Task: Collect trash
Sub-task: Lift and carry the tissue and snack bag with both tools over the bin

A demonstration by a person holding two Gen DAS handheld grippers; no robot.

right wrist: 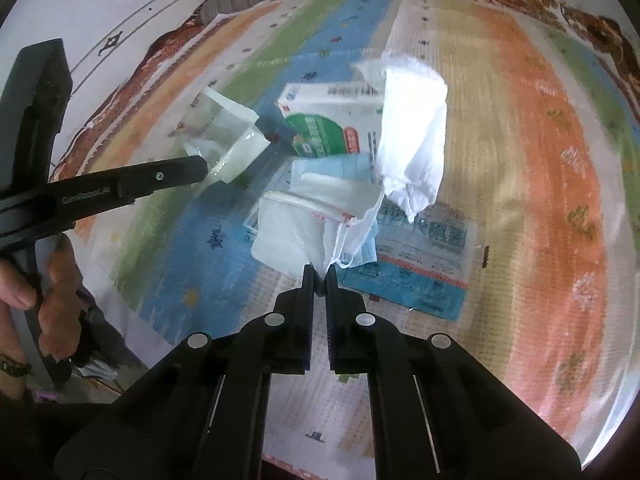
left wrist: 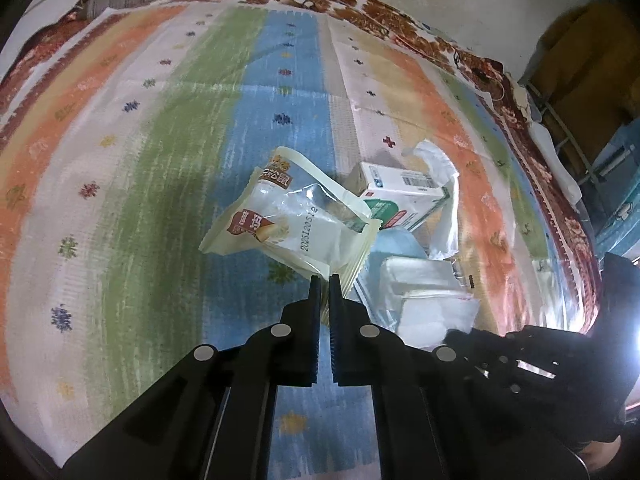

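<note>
Both grabs look made, nothing binned yet. Left hand-held gripper (left wrist: 325,280) is pinched together on the corner of a cream snack wrapper (left wrist: 288,220), which hangs off its tips, lifted clear of the striped bedspread (left wrist: 140,160). Right hand-held gripper (right wrist: 319,276) is clamped on the edge of a white plastic bag (right wrist: 316,220) w/ a red-trimmed mouth; the bag is pulled up toward the tips but the rest of it drapes onto the pile. Still lying on the bed, untouched: a white carton w/ green logo (right wrist: 332,120), a crumpled white tissue (right wrist: 416,140) sitting partly over that carton, and a flat blue-printed packet (right wrist: 420,260) under and beside the bag. No bin or trash container in either view, so can't tell where things go; prob. the white bag itself serves as the sack, but that's a guess. So: two pieces in hand, approx. three left on the bedspread, none deposited. Early stage of the job. Next likely needs the bag's mouth opened so the wrapper can go in, then the carton, tissue and packet one by one.
</note>
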